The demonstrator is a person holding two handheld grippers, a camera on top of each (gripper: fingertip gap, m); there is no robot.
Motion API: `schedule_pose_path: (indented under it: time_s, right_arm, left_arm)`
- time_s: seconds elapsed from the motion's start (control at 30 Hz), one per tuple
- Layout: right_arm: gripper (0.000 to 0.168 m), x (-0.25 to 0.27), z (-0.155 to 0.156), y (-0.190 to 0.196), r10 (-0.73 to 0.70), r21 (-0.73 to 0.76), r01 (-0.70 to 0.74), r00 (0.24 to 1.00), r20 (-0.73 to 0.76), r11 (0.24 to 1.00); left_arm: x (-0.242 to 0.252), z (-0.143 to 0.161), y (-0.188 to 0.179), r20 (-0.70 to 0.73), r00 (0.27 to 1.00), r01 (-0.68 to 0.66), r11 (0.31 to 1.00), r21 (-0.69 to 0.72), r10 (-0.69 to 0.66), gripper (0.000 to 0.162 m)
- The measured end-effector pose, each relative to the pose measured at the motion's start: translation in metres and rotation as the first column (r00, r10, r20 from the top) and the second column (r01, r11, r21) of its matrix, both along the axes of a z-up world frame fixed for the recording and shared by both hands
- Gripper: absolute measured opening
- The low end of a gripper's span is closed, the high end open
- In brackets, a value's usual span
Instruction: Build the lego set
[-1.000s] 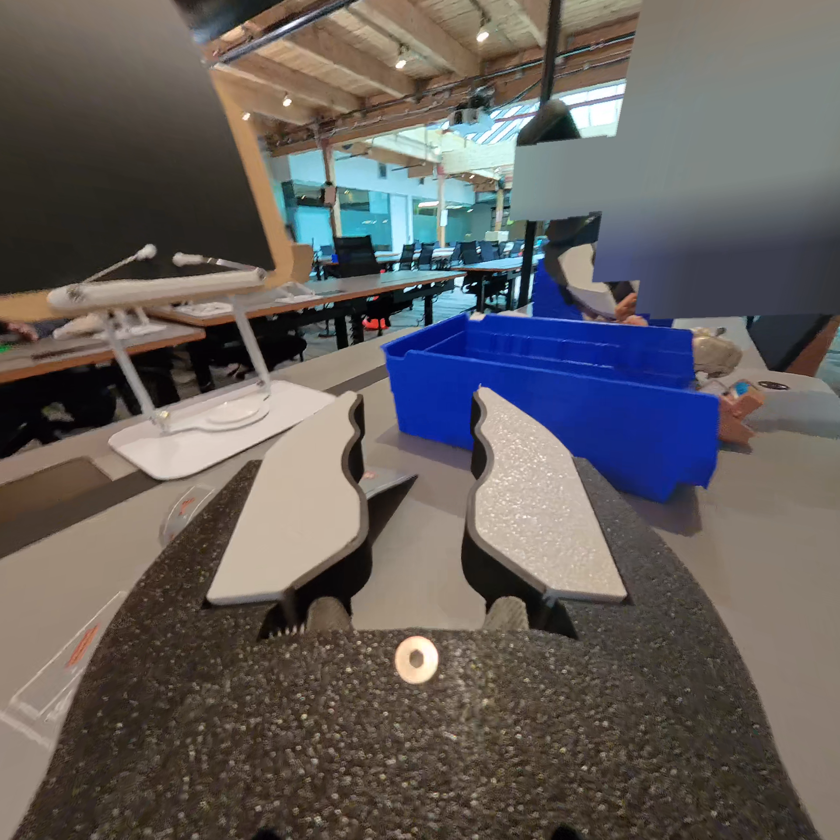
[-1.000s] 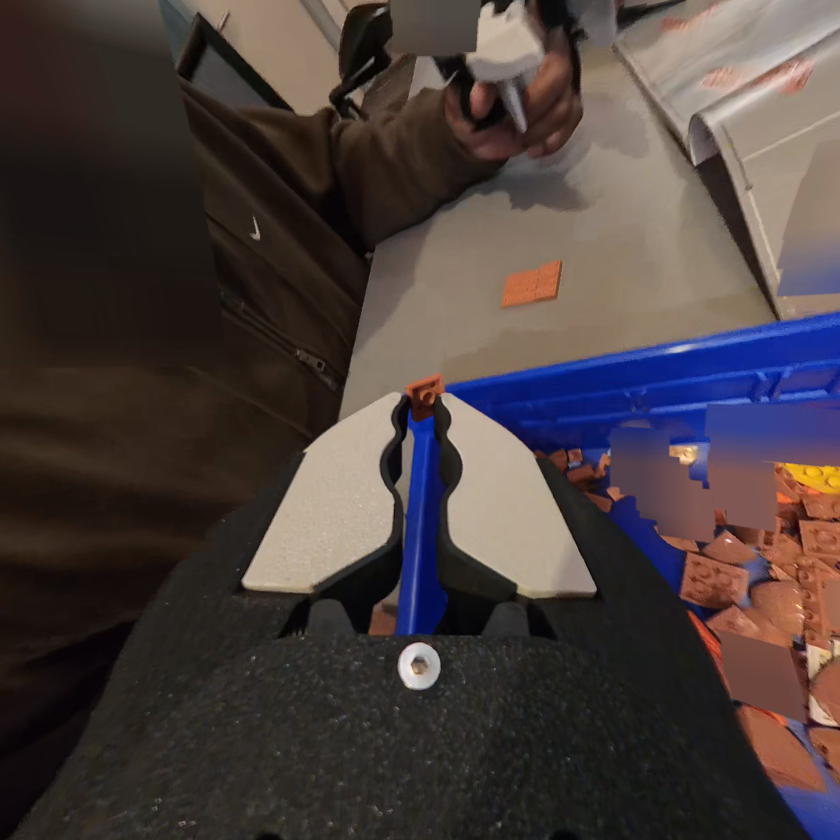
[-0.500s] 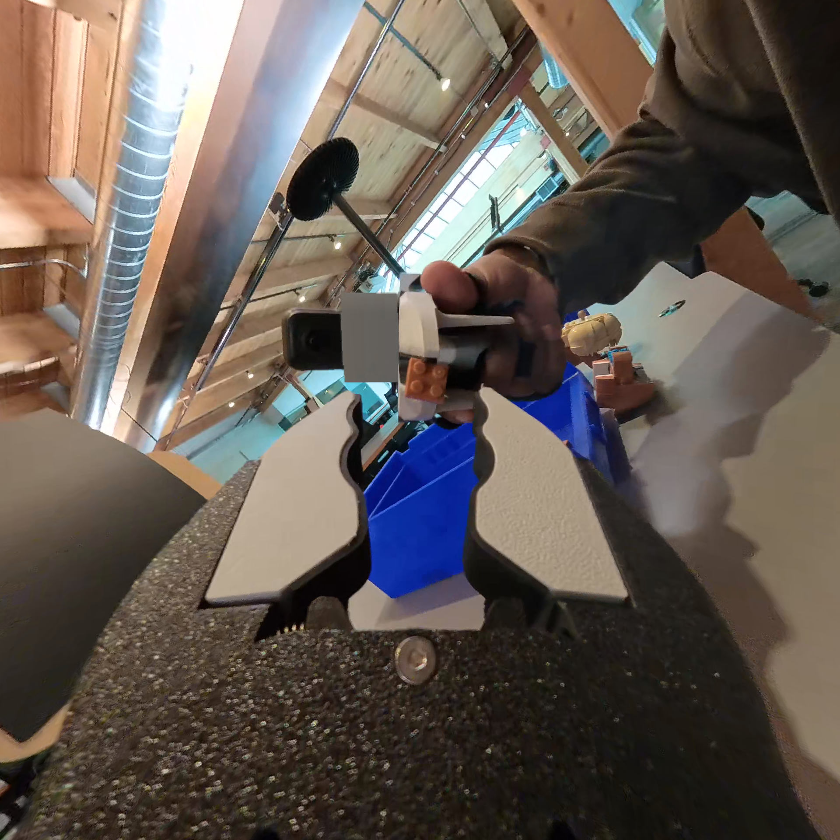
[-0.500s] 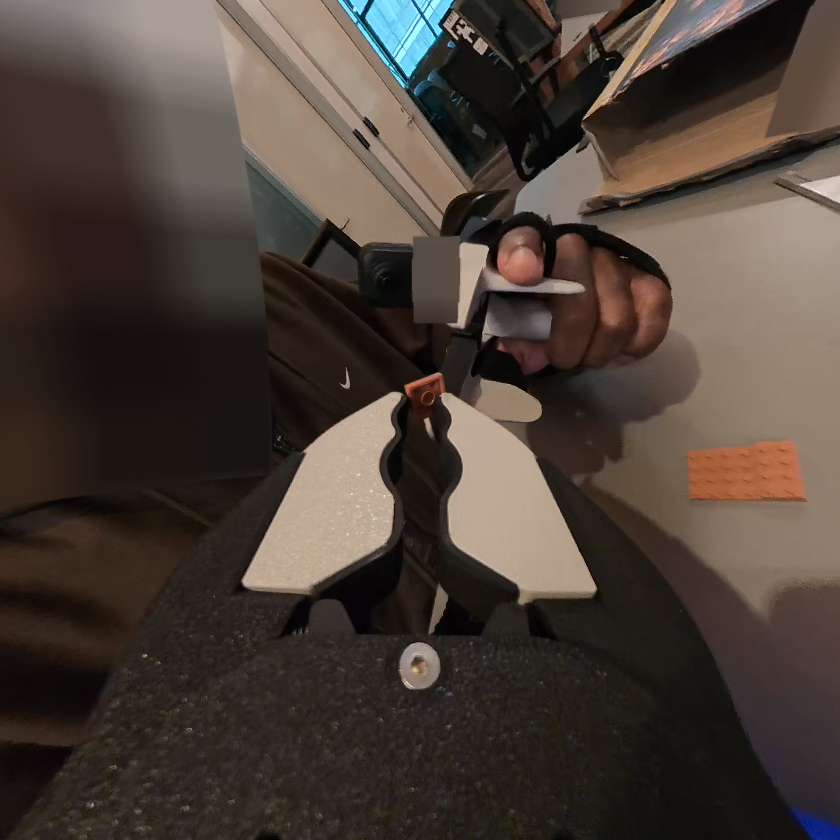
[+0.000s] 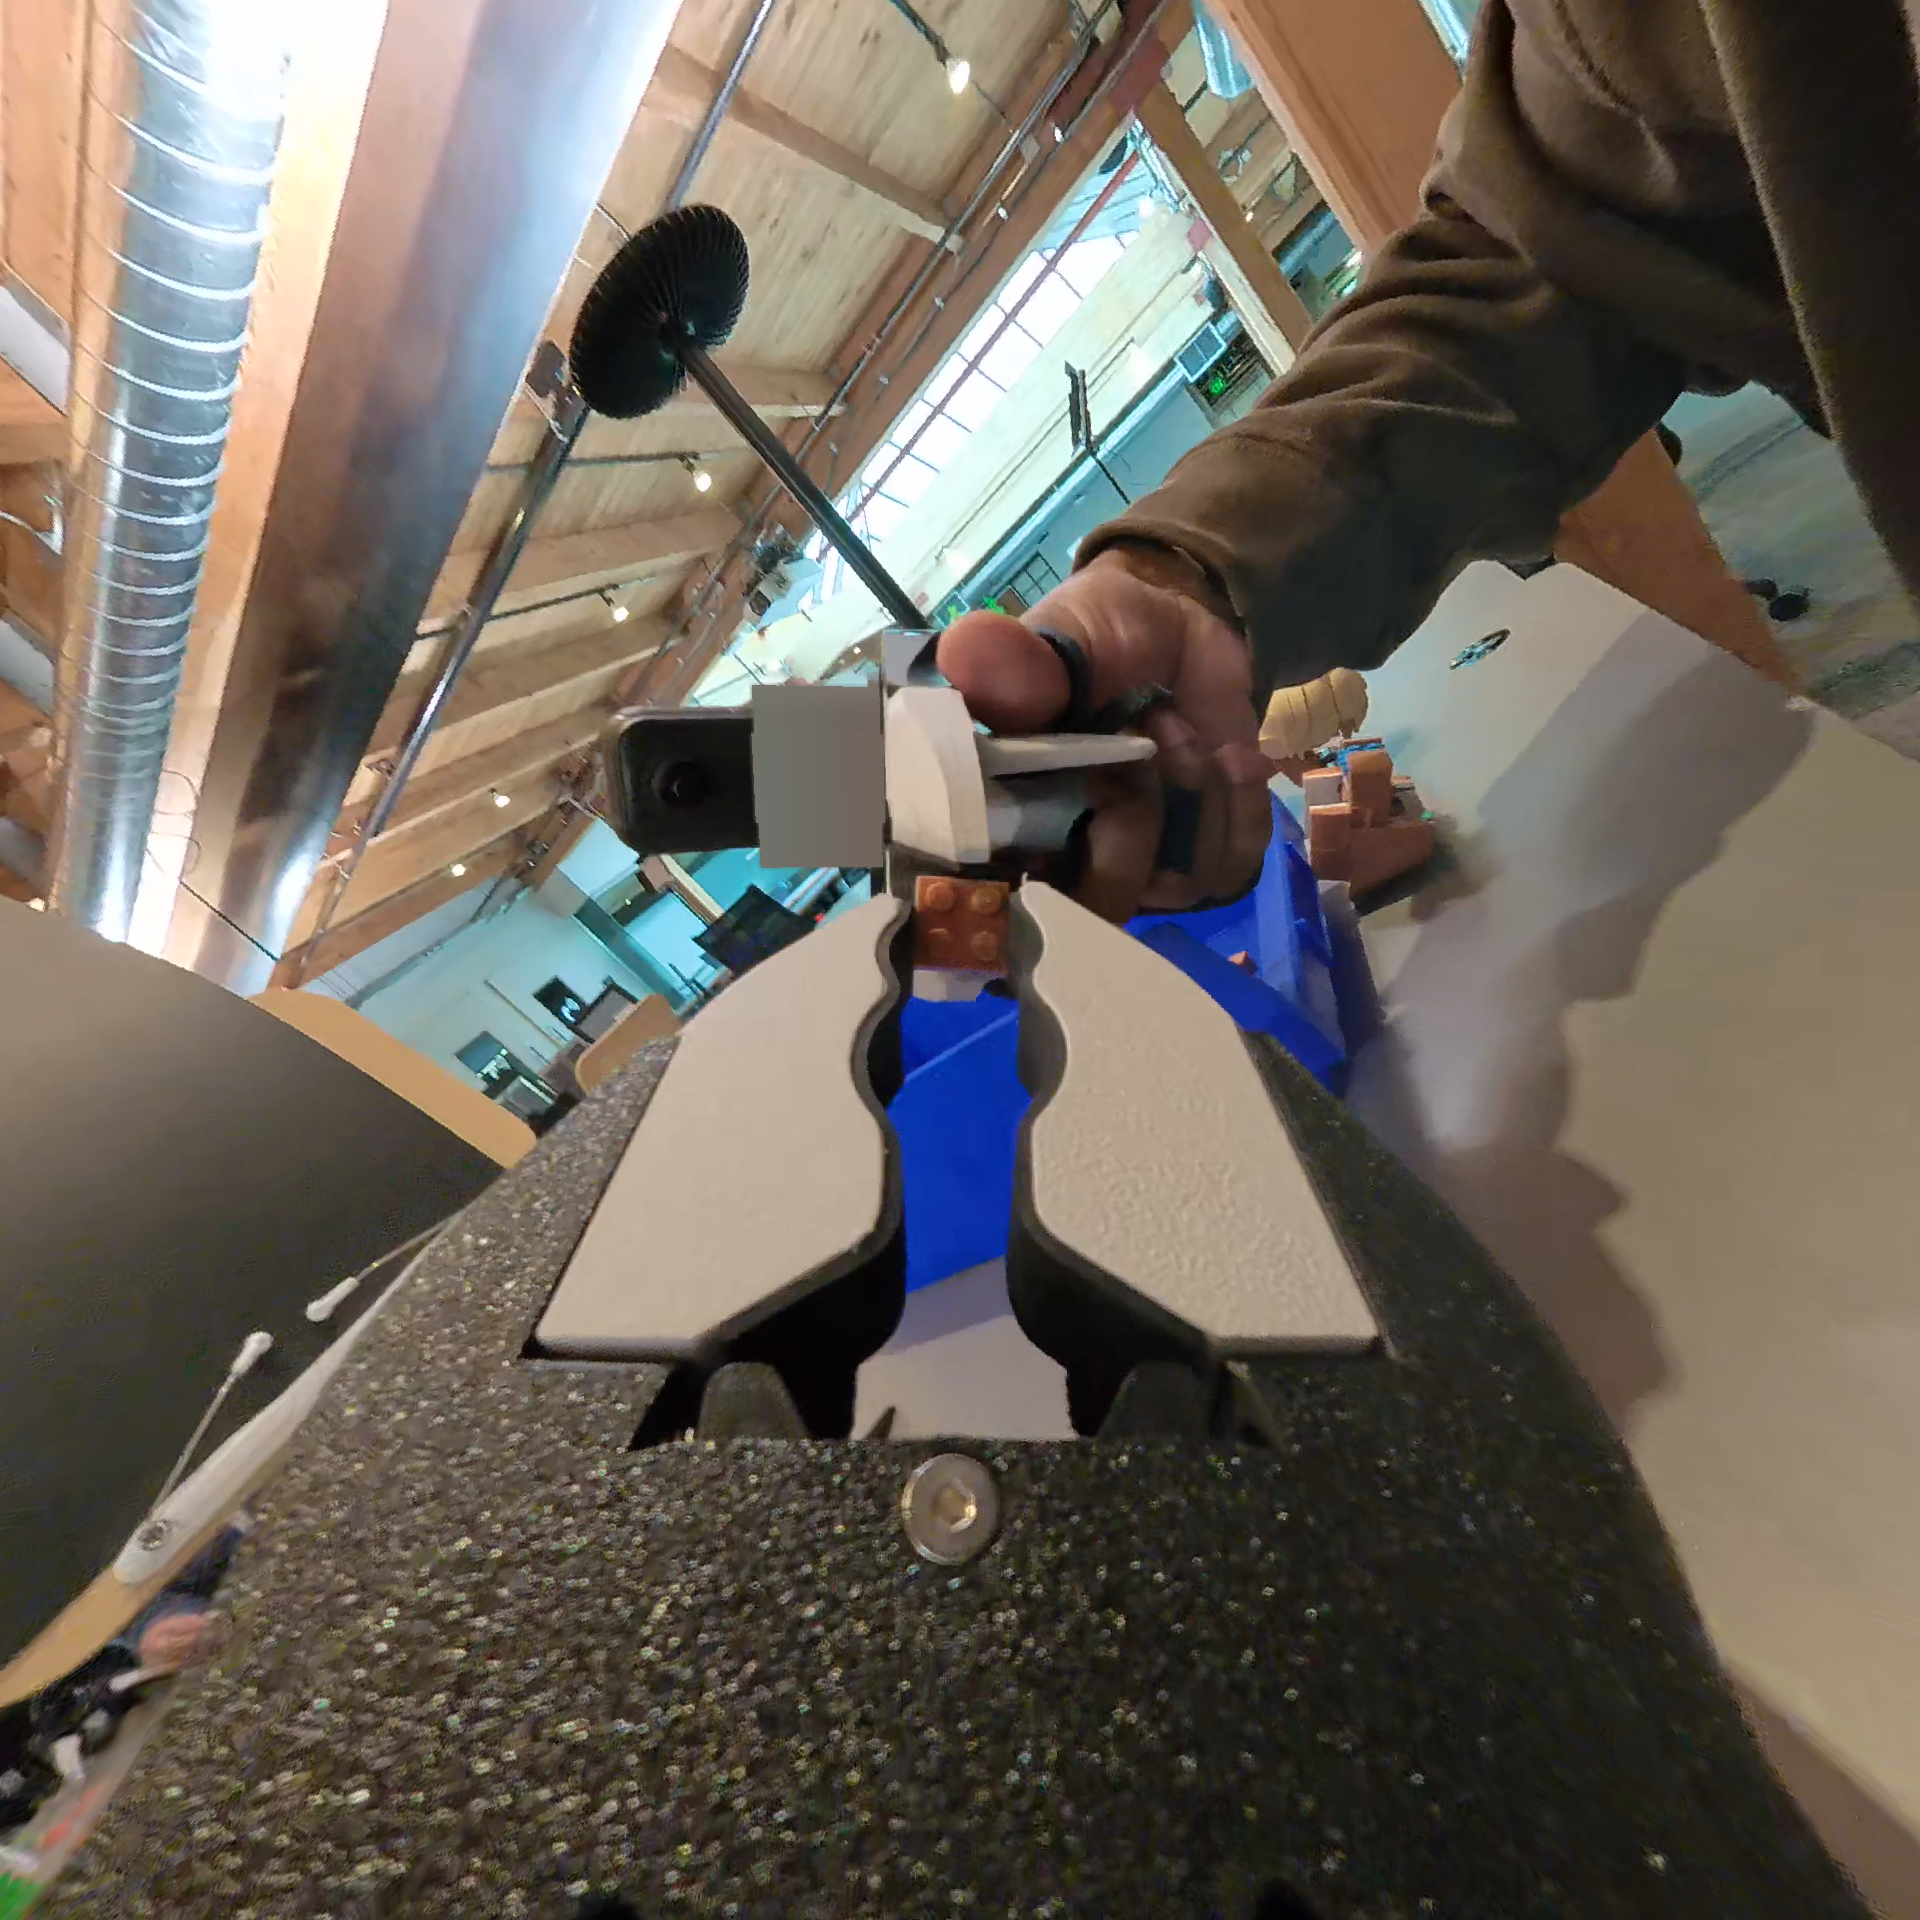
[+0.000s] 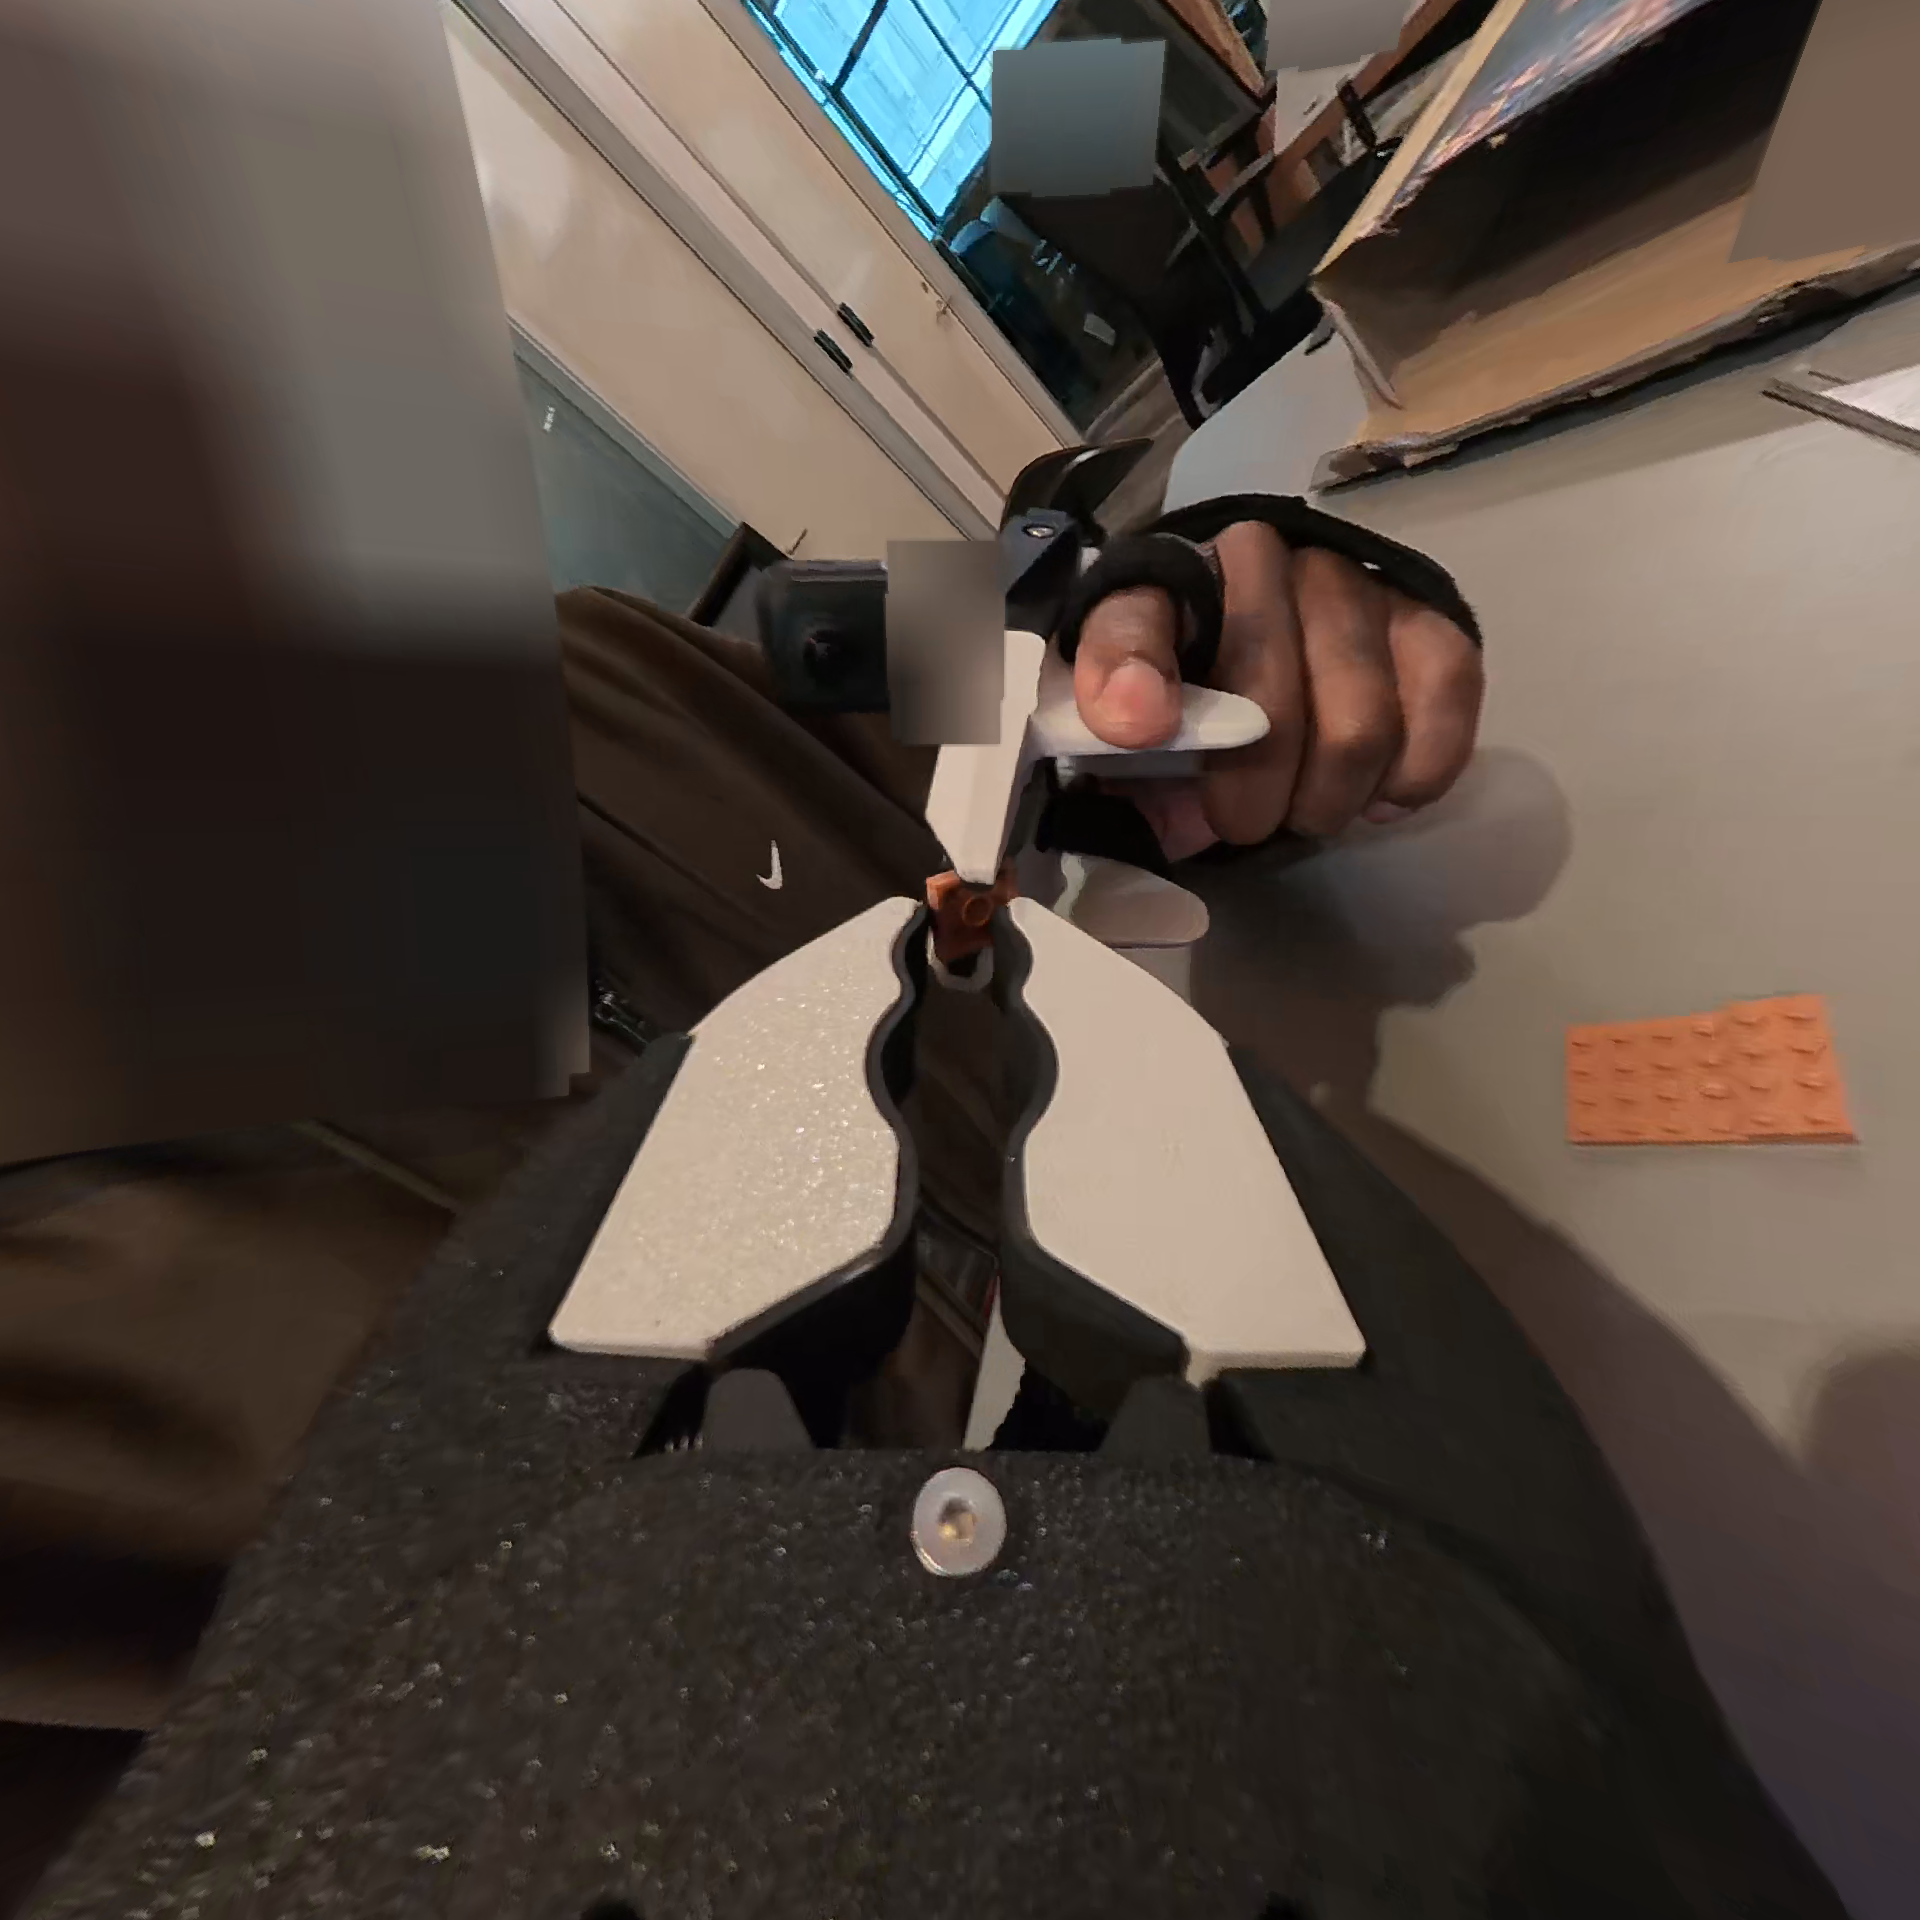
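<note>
**Two grippers meeting at one brick**

The right gripper (image 6: pixel 964 914) is clenching a small brown brick (image 6: pixel 968 920), and the left gripper (image 5: pixel 961 914) is closing round it too. An orange plate (image 6: pixel 1709 1070) is lying on the table (image 6: pixel 1662 727); a blue bin (image 5: pixel 1226 997) is sitting behind. A white logo marks the brown jacket (image 6: pixel 727 810).

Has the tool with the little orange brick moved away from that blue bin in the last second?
Yes. The right tool, shut on the small orange brick, was over the blue bin; now it is beside the flat orange plate.
</note>
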State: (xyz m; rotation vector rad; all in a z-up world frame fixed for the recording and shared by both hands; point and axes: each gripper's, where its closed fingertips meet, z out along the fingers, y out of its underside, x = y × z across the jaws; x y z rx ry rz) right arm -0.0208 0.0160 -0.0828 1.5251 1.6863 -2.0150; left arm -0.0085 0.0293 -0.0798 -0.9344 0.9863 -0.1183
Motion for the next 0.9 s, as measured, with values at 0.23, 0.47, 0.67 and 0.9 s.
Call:
schedule_pose_path:
  time_s: [0.23,0.47,0.67,0.9]
  right_arm:
    - [0.028,0.005,-0.005,0.021,-0.045,0.164,0.047,0.999,-0.015,0.985]
    - [0.036,0.031,-0.006,0.083,-0.186,0.531,0.193,0.980,-0.067,0.825]
    - [0.034,0.083,-0.025,0.143,-0.259,0.753,0.118,0.963,0.071,0.647]
    - [0.032,0.124,-0.057,0.179,-0.249,0.806,-0.045,0.940,0.234,0.590]
  left_arm:
    - [-0.029,0.005,0.012,0.080,0.996,-0.024,0.992,-0.126,0.034,0.017]
    - [-0.081,-0.054,0.033,-0.079,0.992,-0.120,0.870,-0.477,0.094,0.017]
    - [-0.114,-0.135,0.030,-0.288,0.956,-0.262,0.580,-0.771,0.050,0.017]
    - [-0.112,-0.149,0.022,-0.267,0.964,-0.227,0.477,-0.849,-0.017,0.017]
